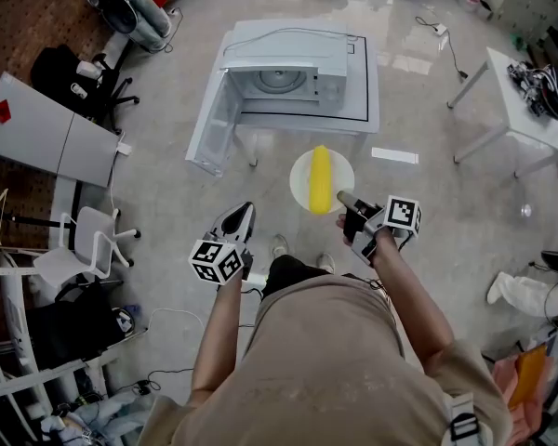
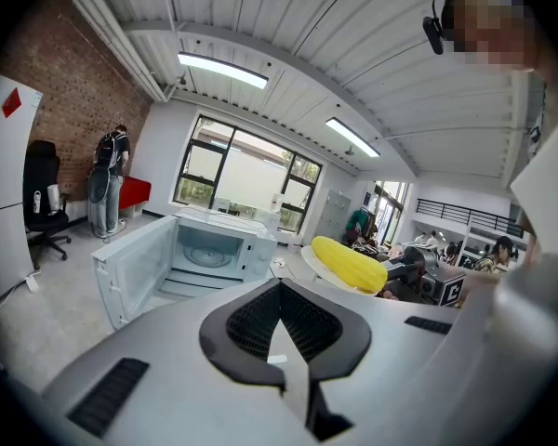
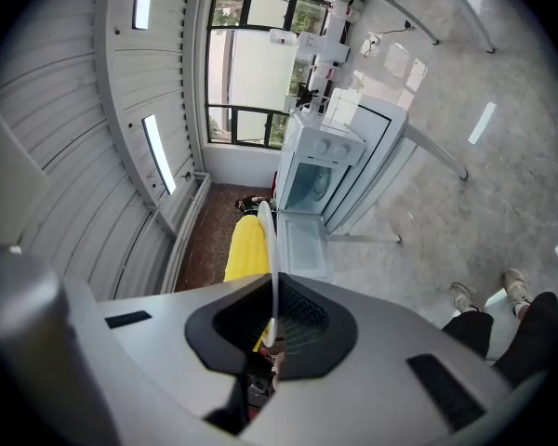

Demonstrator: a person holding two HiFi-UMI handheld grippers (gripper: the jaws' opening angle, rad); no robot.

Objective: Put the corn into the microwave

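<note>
Corn, one yellow cob, lies lengthwise on a round white plate that hangs in the air above the grey floor, in front of the person and just short of the white table. The right gripper carries the plate: its jaws are pressed together on the plate's near right rim, and in the right gripper view the rim shows as a thin white edge running straight into the pads, with the cob just beside it on the left. The left gripper is held beside the person's left leg, apart from the plate, its jaws closed tip to tip and pointing towards the table. On the table stands a white microwave with its opening facing the person. Its door is swung wide open to the left in the head view, and the round turntable can be seen inside. The cob is not yet in the microwave; it sits level on the plate, between the person and the open front. The person's shoes show on the floor below the plate.
</note>
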